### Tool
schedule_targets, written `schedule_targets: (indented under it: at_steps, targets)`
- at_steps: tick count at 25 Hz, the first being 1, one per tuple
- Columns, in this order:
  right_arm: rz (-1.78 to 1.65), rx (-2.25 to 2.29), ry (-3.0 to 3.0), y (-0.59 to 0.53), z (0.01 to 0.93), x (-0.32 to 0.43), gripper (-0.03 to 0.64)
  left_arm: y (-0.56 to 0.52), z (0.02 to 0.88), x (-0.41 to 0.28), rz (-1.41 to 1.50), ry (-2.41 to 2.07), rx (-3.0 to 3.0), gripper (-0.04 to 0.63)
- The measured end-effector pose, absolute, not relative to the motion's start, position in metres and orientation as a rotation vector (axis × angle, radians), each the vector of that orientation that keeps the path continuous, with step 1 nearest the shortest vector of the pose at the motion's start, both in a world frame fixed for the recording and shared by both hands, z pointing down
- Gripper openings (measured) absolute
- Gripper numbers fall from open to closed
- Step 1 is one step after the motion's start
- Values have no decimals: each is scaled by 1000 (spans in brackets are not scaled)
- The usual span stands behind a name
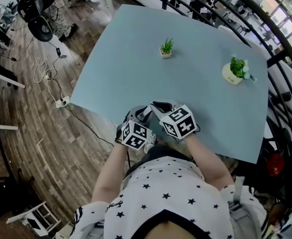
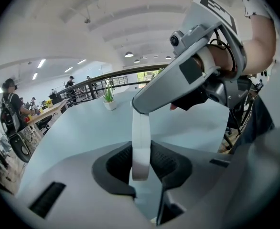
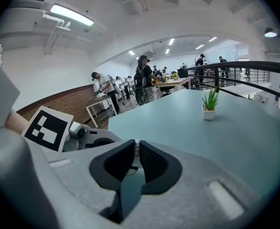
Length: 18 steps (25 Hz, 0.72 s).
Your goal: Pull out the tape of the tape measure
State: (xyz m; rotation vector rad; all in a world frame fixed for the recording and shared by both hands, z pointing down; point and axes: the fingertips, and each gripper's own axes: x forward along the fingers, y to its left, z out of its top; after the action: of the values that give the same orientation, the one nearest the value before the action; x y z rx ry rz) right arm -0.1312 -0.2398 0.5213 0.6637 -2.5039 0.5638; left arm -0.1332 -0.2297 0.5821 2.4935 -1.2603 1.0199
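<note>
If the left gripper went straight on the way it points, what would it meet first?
Likely the right gripper, close ahead where the white tape ends; depth is uncertain.

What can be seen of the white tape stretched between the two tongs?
The tape is a narrow, flat, plain white strip that looks flexible, with no markings legible. It runs straight above the blue table. Its rounded lower end sits pinched between the dark pads of the left tongs. Its upper end vanishes under the right tongs, which are closed on something thin, likely this tape.
</note>
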Motion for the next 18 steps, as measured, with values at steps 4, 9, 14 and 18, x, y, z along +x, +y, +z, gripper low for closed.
schedule_targets:
  at_steps: [4, 9, 14, 18]
  targets:
    - [540, 671, -2508, -229, 515, -128, 40, -219, 578, -132, 1013, -1289, 2488, 92]
    - [490, 678, -2537, -224, 498, -119, 38, -201, 581, -142, 1032, -1330, 2456, 92]
    - [433, 686, -2542, -211, 488, -110, 38, -190, 577, -137, 1039, -1354, 2454, 92]
    - [466, 733, -2562, -215, 474, -94, 38, -177, 576, -140, 1010, -1374, 2444, 92]
